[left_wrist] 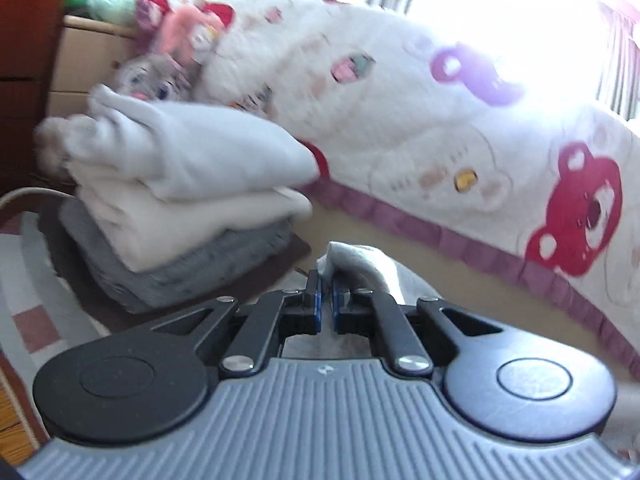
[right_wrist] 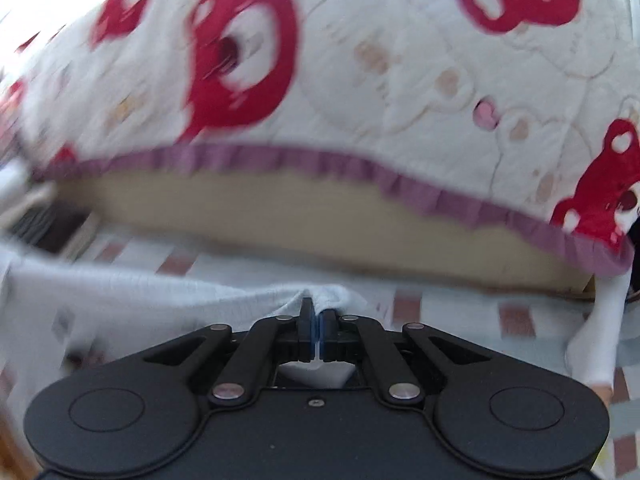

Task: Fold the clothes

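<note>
Looking along both grippers, we see each one pinching pale cloth. Our left gripper (left_wrist: 325,280) has its jaws nearly closed on a bunched fold of white knitted garment (left_wrist: 360,266), which humps up just past the blue pads. Our right gripper (right_wrist: 315,314) has its jaws pressed together on the ribbed edge of the same white fabric (right_wrist: 120,284), which stretches away to the left over a pale checked sheet (right_wrist: 440,312) with reddish squares. To the left in the left wrist view we see a stack of folded clothes (left_wrist: 188,200): pale blue on top, cream beneath, grey at the bottom. Behind hangs a white quilt with red bear faces and a purple frill (left_wrist: 460,128). Both views are blurred.
</note>
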The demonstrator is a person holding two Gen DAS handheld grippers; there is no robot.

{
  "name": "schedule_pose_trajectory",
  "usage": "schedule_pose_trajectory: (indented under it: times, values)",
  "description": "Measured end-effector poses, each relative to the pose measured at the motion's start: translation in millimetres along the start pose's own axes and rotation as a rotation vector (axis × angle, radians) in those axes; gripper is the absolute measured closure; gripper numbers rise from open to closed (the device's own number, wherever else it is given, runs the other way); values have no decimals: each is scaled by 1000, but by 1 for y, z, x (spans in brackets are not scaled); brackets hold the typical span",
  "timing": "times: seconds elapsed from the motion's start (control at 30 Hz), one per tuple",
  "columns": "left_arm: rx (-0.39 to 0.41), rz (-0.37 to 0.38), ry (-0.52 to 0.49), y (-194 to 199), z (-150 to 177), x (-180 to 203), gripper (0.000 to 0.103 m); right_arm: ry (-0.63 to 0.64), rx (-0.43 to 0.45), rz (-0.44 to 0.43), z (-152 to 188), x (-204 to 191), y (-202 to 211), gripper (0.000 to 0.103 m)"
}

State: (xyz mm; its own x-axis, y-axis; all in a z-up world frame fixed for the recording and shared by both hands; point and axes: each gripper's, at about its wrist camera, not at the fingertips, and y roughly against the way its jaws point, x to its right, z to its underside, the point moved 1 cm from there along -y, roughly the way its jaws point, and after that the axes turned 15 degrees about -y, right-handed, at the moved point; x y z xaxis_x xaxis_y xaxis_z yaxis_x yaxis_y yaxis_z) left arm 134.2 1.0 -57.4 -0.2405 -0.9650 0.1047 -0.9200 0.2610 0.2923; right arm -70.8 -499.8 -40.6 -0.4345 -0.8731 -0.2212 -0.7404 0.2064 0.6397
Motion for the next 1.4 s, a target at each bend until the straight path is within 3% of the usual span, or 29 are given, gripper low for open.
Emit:
schedule_pose_trajectory:
  times: [0.1,0.17,0.23,0.33,0.4,0.57,0.7,0.83,0.87,0.93,0.97,1.17,1.27,1.33,1.37,1.4]
  values:
    - [-32,5,38,-1,4,-5,98,53,-296,16,61,10,-12,101]
    - [-60,12,48,-2,8,-5,98,-33,-455,-4,100,18,-28,100]
    - [-81,-6,10,-2,12,1,98,-82,-521,-12,124,21,-38,96]
    - [-117,-45,-81,-2,20,15,98,-185,-506,-5,129,29,-44,77]
    - [-145,-56,-100,-6,23,18,98,-280,-469,-20,123,37,-44,54]
    - [-213,-26,-14,-17,31,7,98,-502,-418,-60,125,66,-41,51]
    - [-275,-28,61,-26,39,-8,98,-683,-422,-53,145,80,-61,50]
    - [-325,-6,116,-39,47,-17,98,-684,-390,-112,141,70,-64,37]
    - [-336,-6,124,-42,49,-17,98,-675,-380,-129,140,67,-63,42]
    - [-345,-11,114,-44,52,-16,98,-656,-361,-162,137,59,-62,89]
    - [-349,-15,106,-44,53,-16,98,-647,-351,-179,135,55,-61,99]
    - [-394,-49,87,-48,57,-15,98,-592,-296,-262,127,35,-56,100]
    - [-428,-66,83,-52,62,-17,98,-602,-308,-168,133,44,-53,93]
    - [-438,-68,75,-53,63,-16,98,-663,-346,-129,140,56,-57,81]
    - [-440,-69,70,-53,63,-15,98,-705,-367,-111,144,61,-60,61]
    - [-441,-70,67,-53,63,-15,98,-742,-385,-92,148,66,-63,49]
